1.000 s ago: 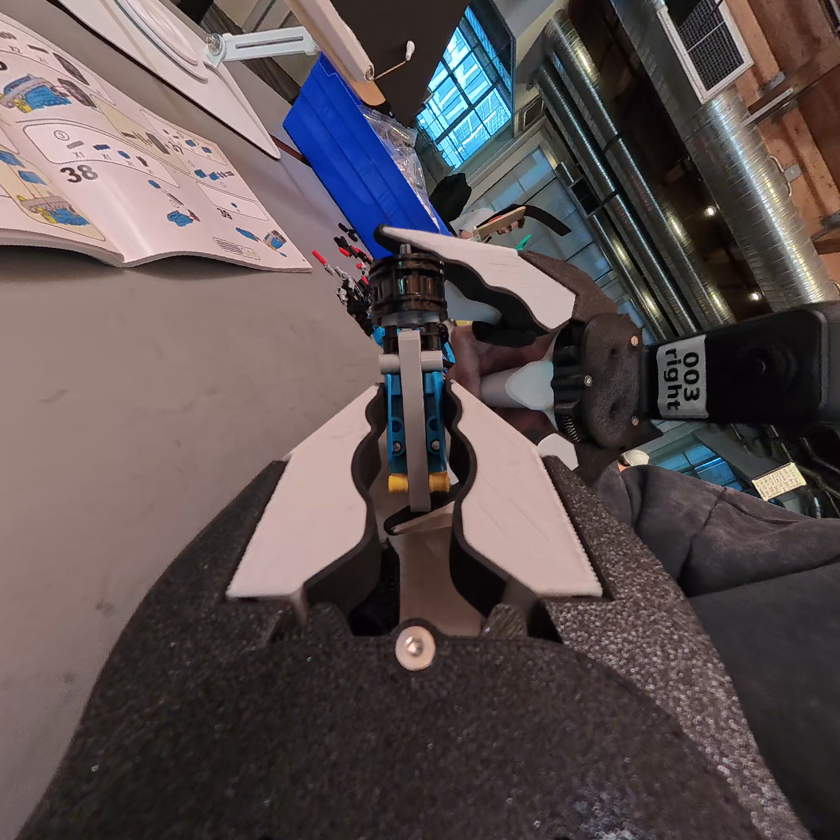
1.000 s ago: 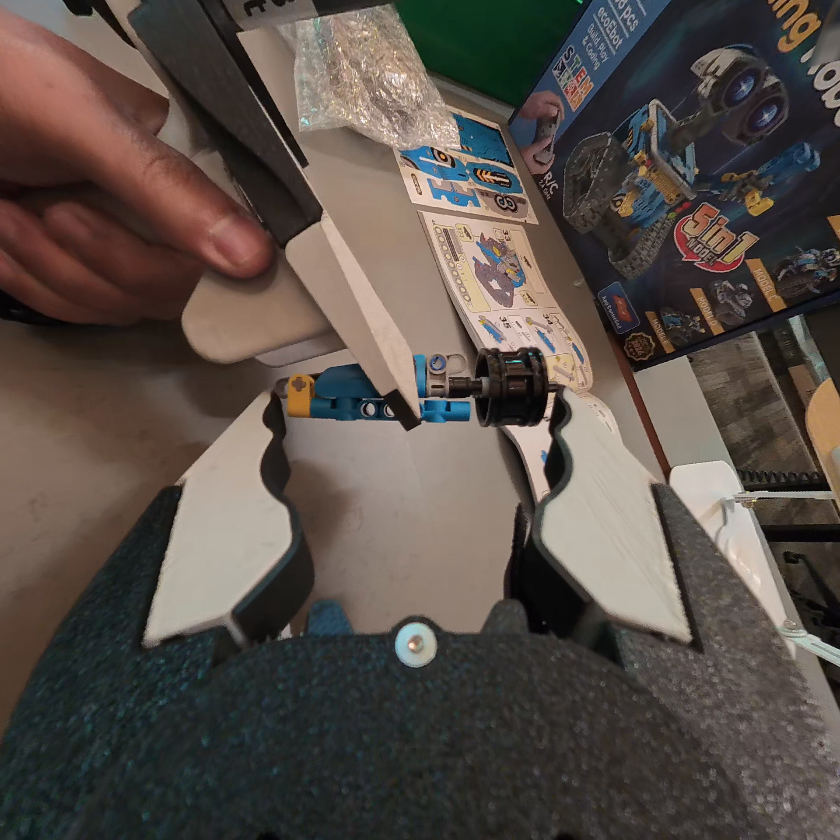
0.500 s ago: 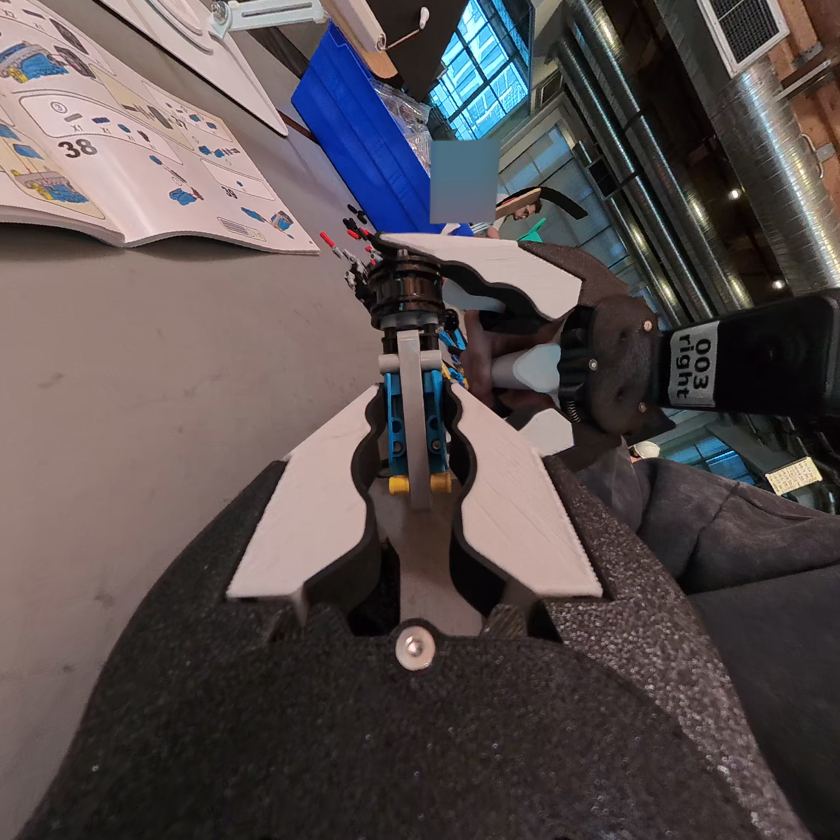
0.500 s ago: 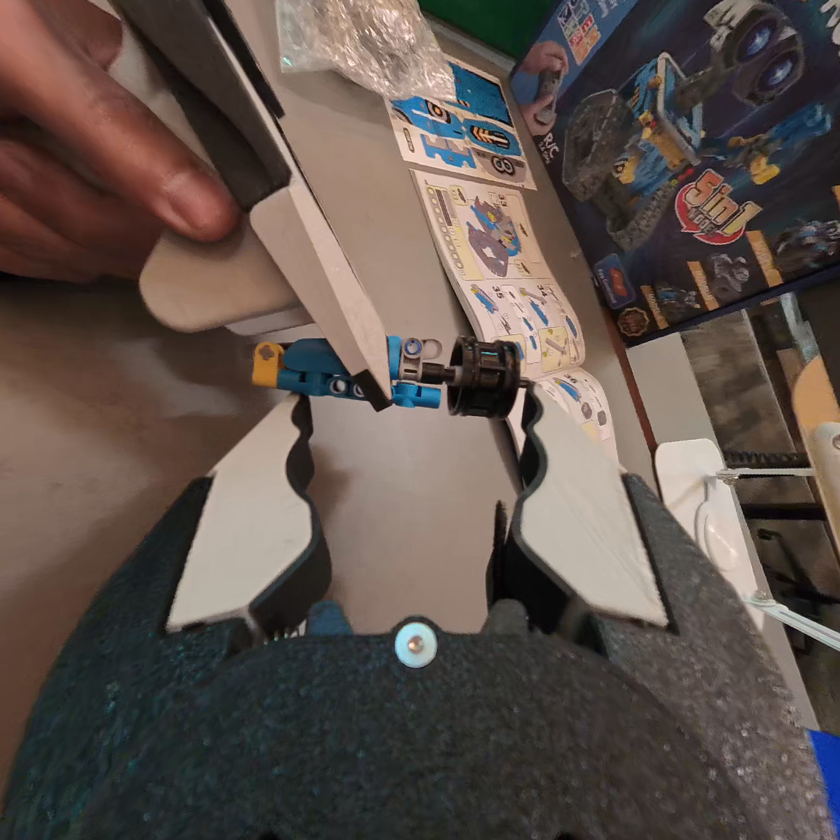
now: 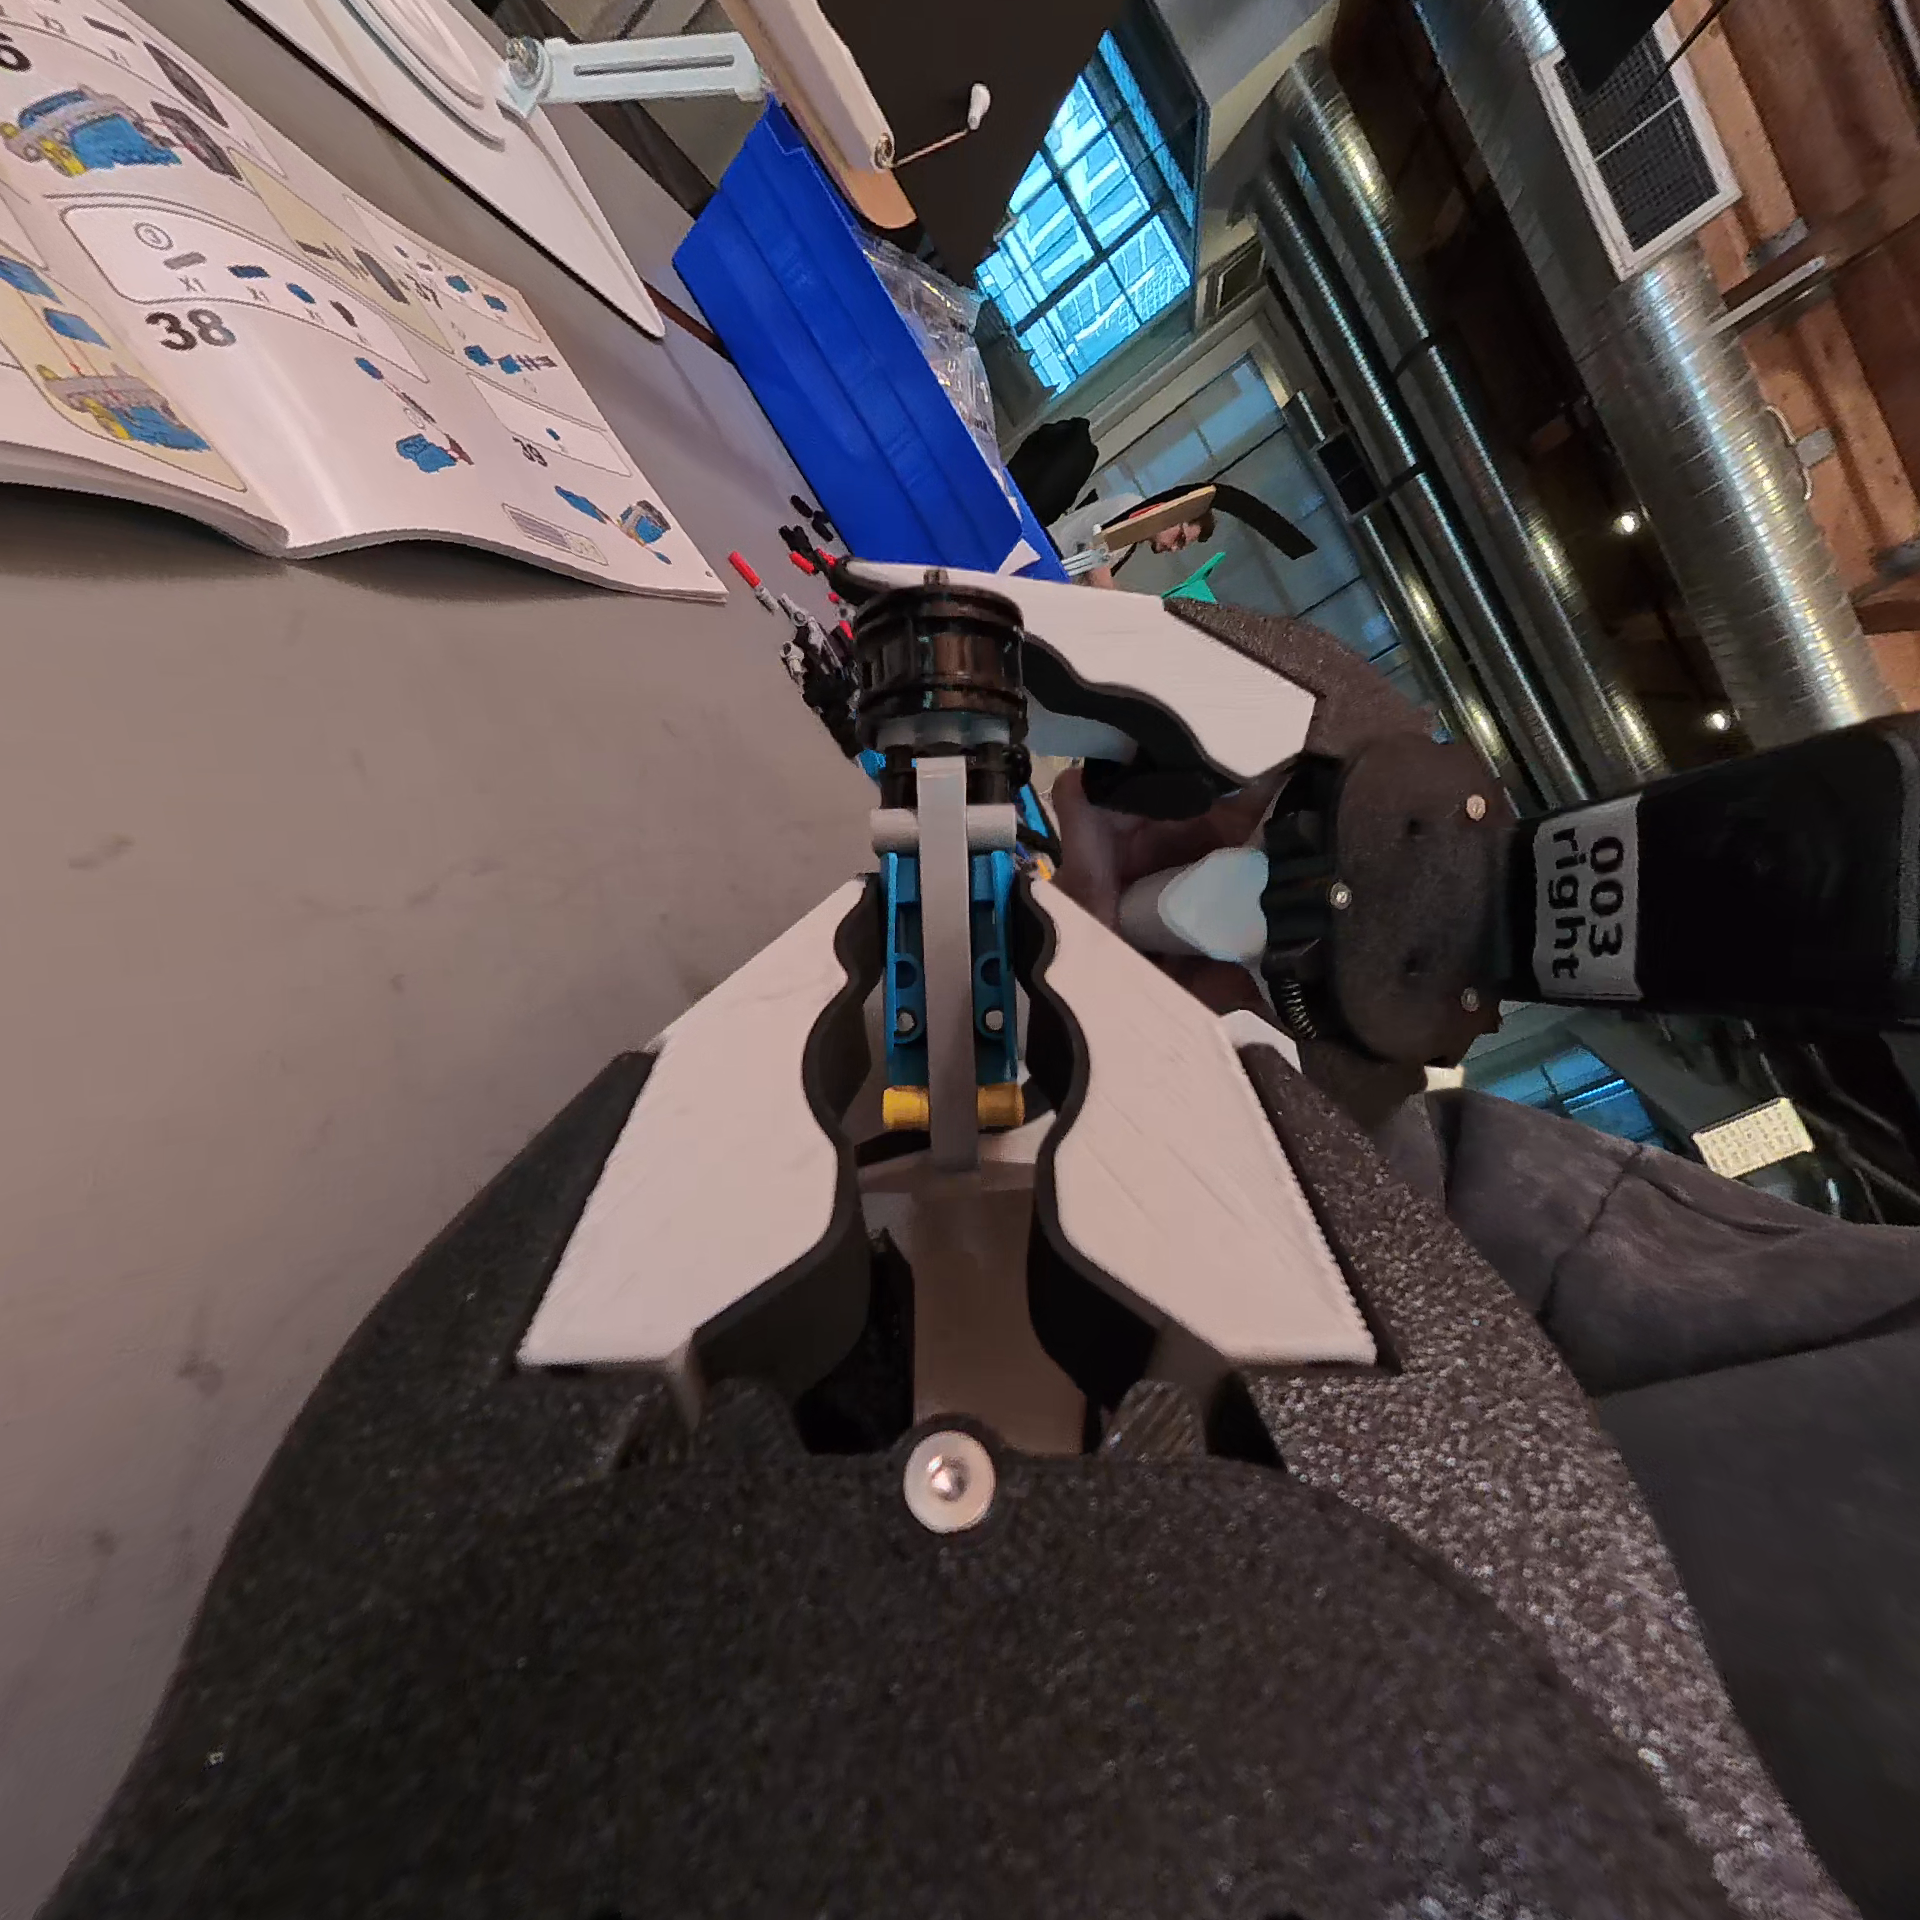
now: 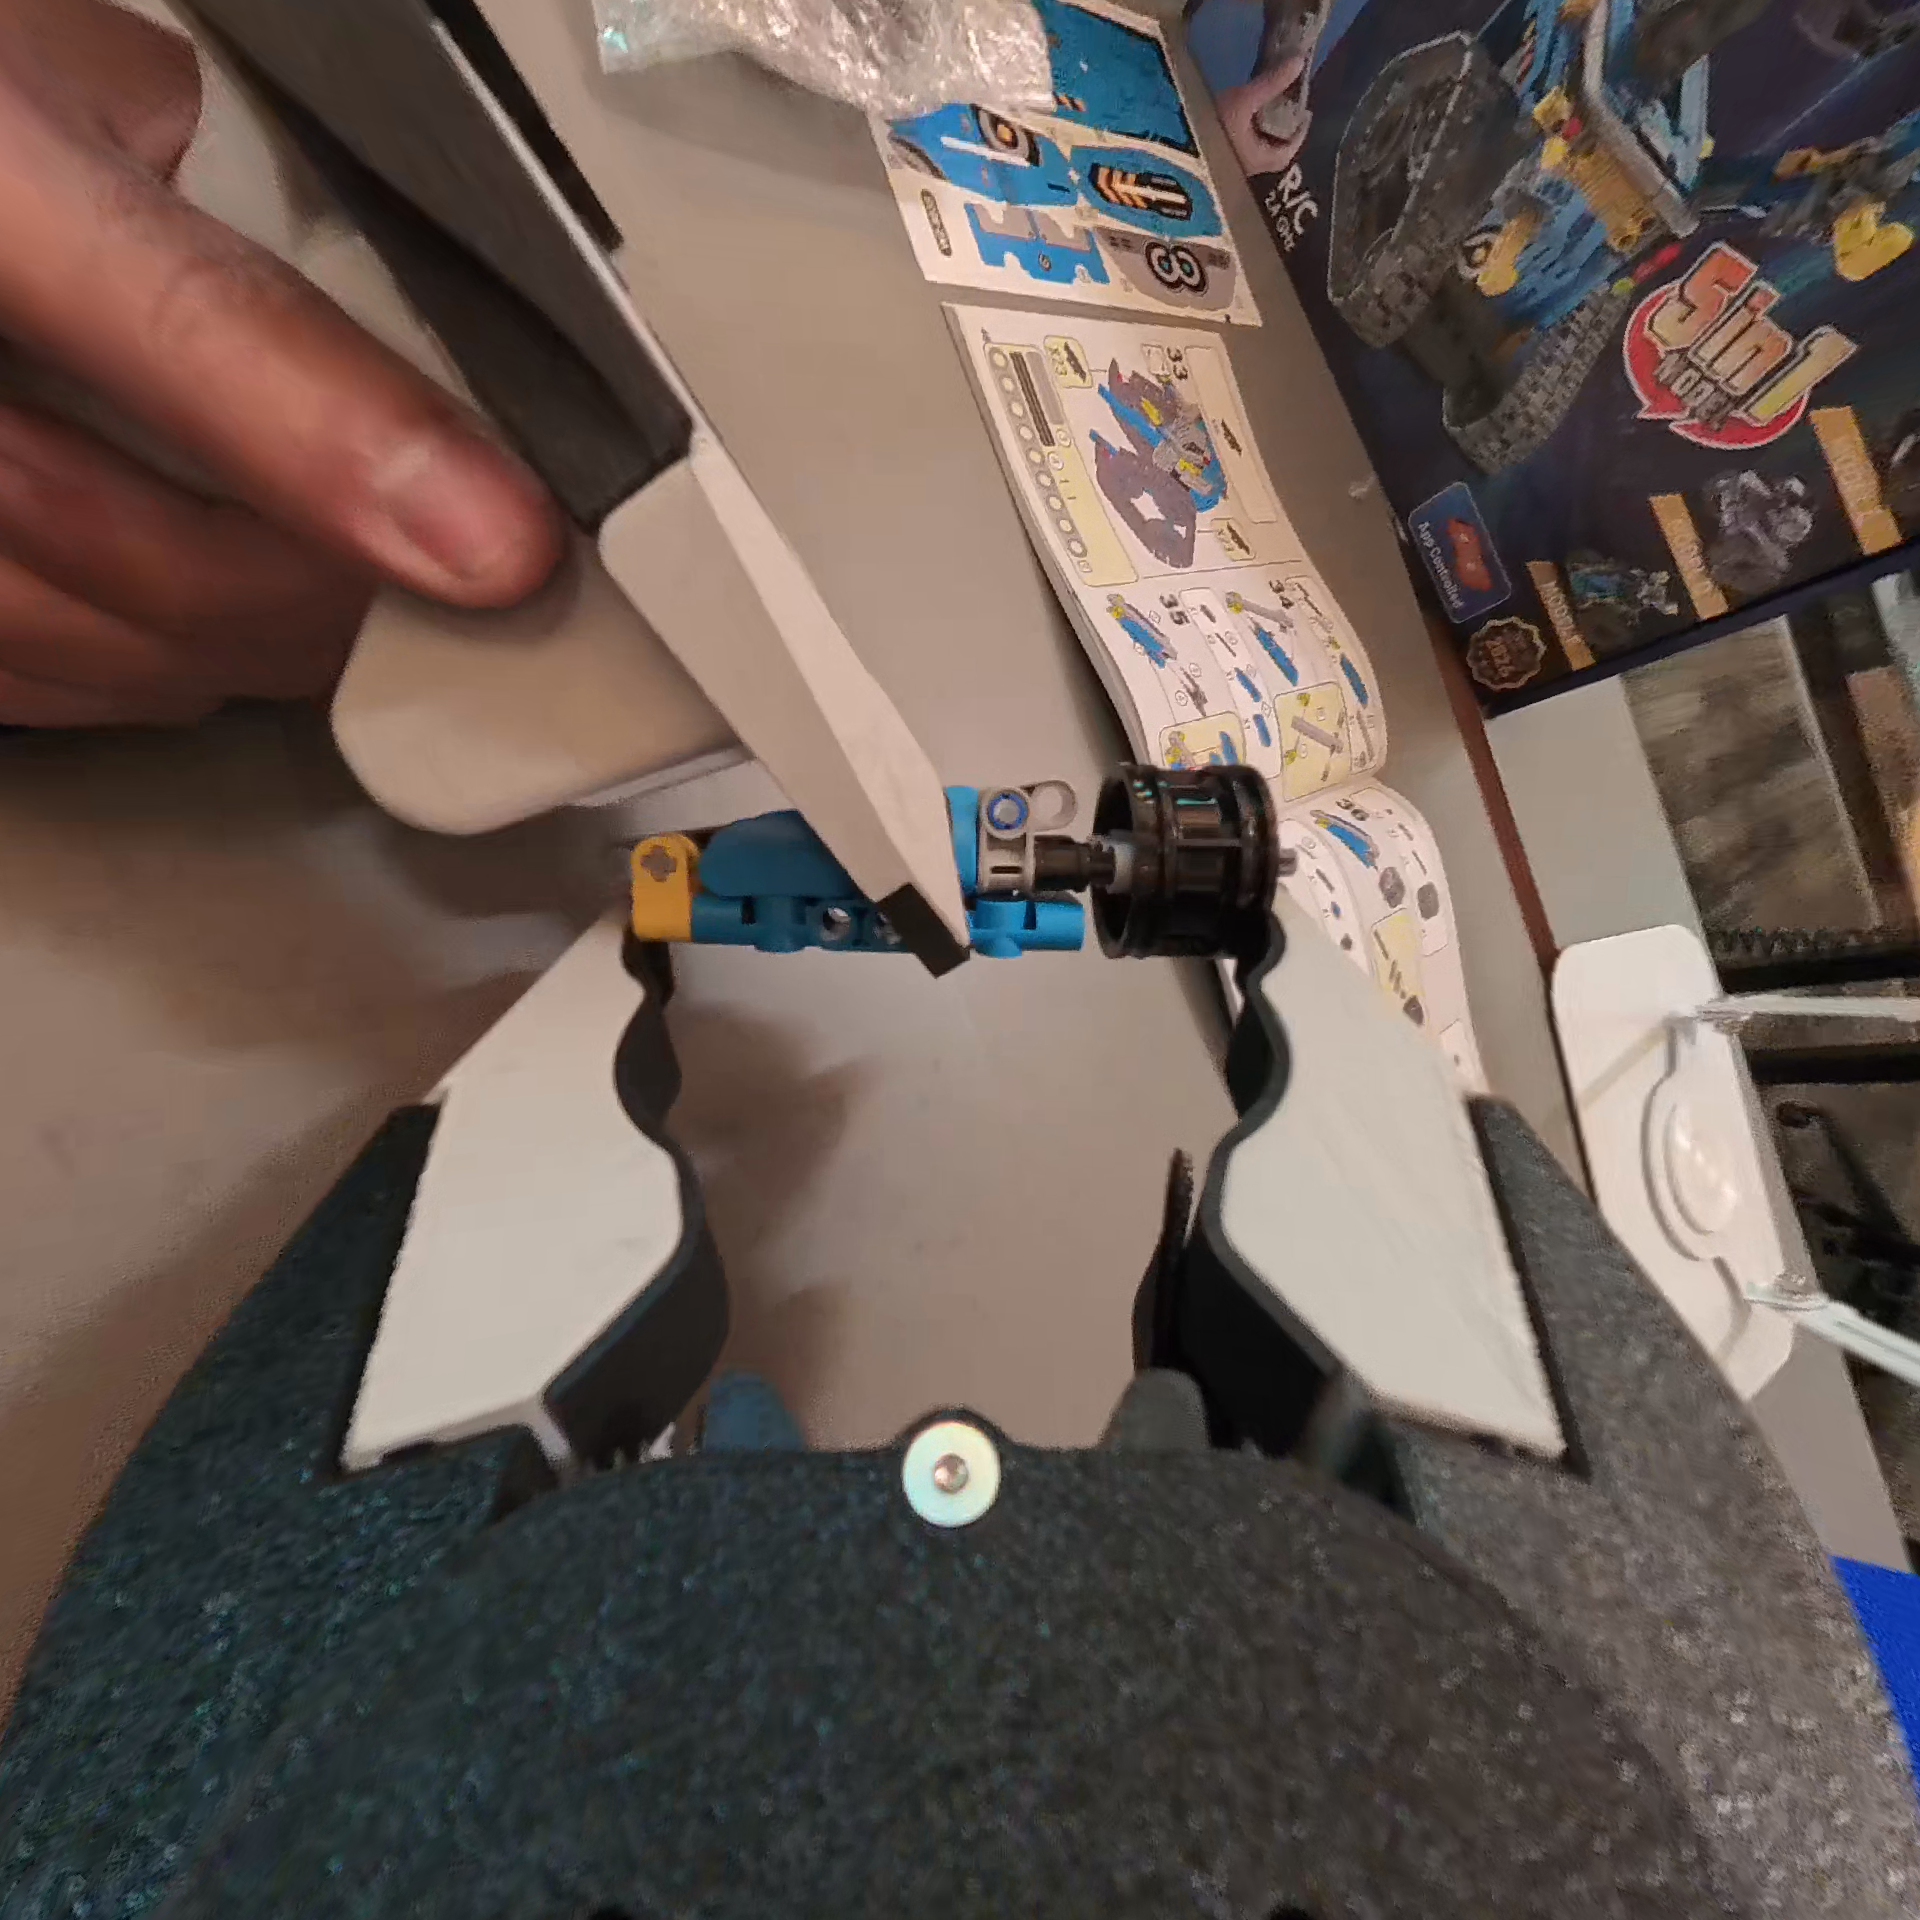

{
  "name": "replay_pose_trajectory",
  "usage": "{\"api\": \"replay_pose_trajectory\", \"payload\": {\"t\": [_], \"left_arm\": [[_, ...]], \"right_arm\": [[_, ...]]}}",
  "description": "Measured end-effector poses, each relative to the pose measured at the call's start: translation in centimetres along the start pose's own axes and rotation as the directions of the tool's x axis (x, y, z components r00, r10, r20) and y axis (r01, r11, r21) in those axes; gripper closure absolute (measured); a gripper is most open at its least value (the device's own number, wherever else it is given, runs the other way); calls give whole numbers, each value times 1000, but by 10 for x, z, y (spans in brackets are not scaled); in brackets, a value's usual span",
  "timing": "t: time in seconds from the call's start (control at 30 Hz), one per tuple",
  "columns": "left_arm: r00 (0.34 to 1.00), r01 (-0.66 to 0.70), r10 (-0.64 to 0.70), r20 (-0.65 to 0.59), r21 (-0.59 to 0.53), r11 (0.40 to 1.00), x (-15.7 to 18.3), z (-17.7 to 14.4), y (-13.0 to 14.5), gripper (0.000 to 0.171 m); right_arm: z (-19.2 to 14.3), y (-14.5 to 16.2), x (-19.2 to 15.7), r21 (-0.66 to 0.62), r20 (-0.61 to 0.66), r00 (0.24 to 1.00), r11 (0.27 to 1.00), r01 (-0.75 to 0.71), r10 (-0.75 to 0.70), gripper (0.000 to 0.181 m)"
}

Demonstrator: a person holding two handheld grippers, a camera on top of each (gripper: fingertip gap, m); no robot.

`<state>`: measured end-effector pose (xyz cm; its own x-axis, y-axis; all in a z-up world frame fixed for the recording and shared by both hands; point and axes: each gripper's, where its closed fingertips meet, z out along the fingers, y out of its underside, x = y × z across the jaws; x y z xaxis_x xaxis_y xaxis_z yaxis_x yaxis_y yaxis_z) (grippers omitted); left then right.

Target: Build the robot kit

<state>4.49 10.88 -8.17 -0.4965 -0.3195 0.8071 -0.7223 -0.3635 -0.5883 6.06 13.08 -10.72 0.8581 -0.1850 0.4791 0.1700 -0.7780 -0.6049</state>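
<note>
My left gripper (image 5: pixel 948 904) is shut on a small brick assembly: blue beams (image 5: pixel 904 966) with yellow end pieces, a grey connector and a black wheel hub (image 5: pixel 940 665) at the far end. It holds the assembly above the grey table. In the right wrist view the assembly (image 6: pixel 779 904) lies crosswise, with the left gripper's finger (image 6: pixel 790 665) over it. My right gripper (image 6: pixel 951 945) is open. One fingertip is by the yellow end (image 6: pixel 665 888) and the other by the black hub (image 6: pixel 1184 862). In the left wrist view, one finger of the right gripper (image 5: pixel 1143 665) lies against the hub.
An open instruction booklet (image 5: pixel 260 395) lies on the table (image 5: pixel 364 935) and also shows in the right wrist view (image 6: pixel 1195 582). There are also a sticker sheet (image 6: pixel 1060 197), a plastic bag (image 6: pixel 831 42), the kit box (image 6: pixel 1610 260), a blue bin (image 5: pixel 831 343), loose small parts (image 5: pixel 800 582) and a white stand base (image 6: pixel 1662 1143). A hand (image 6: pixel 208 416) holds the left gripper. My two grippers' fingertips are within a few centimetres of each other.
The right gripper has come closer to the assembly, so its fingertips now sit at the two ends. Its jaws are slightly narrower than a second ago. The left gripper keeps its hold.
</note>
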Motion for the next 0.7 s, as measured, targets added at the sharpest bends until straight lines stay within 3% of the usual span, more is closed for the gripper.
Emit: {"api": "replay_pose_trajectory", "payload": {"t": [0.23,0.4,0.7], "left_arm": [[999,-24,25,31,-30,999,-2,4,6,148],[998,-48,51,37,-60,997,-1,5,11,148],[989,-111,118,85,-84,990,-4,5,15,149]], "right_arm": [[0,4,-4,-20,34,999,1000,-12,12,72],[-3,7,-4,-38,13,995,994,102,-101,74],[-2,8,-8,4,15,986,986,167,-167,77]]}}
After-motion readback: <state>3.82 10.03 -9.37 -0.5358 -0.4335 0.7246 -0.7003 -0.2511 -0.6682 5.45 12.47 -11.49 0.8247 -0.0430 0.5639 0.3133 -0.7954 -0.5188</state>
